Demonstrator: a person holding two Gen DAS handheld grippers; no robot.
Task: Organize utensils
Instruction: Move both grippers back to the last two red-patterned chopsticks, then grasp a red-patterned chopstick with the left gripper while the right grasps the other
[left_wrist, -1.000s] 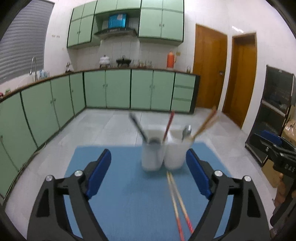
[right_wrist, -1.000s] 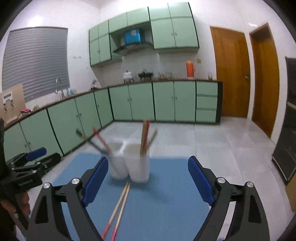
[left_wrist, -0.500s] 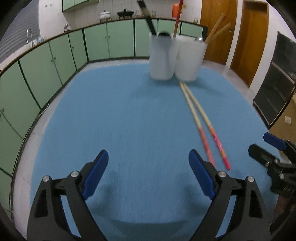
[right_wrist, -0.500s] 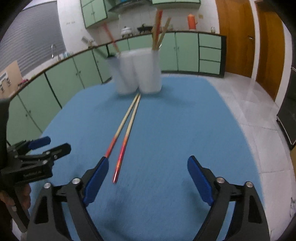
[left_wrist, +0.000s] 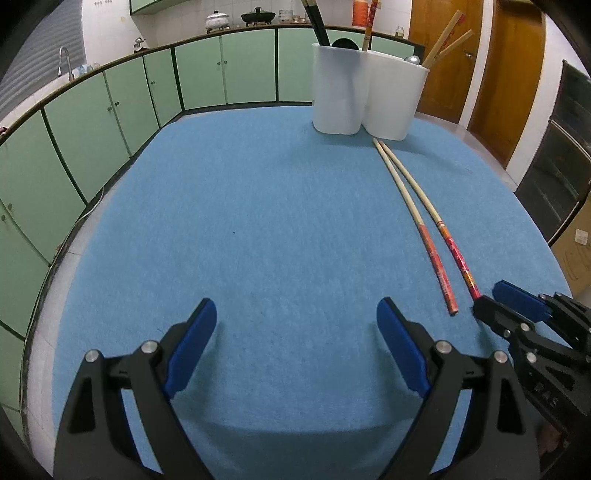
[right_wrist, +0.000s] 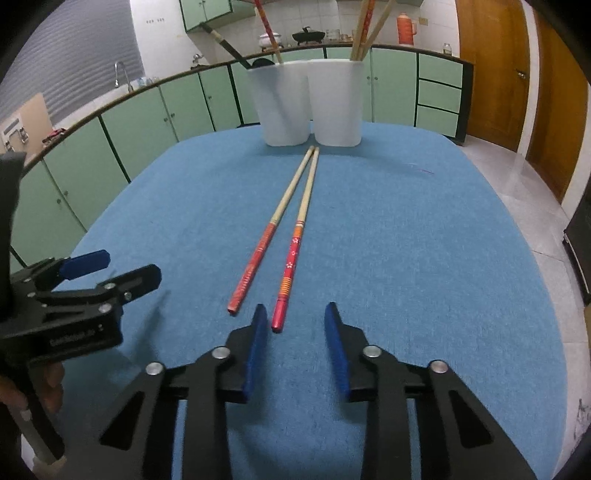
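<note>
Lengthwise, chopsticks, red ends toward right tongs.

The holder stands at the mat's far edge, chopsticks running from its foot toward the near edge. Right of them the mat is bare; left, the left gripper crowds it.

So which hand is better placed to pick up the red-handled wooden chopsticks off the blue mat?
Right. The right tongs are closing just short of the red-handled wooden chopsticks' near ends, nothing yet between them; the left tongs hang over bare blue mat.
</note>
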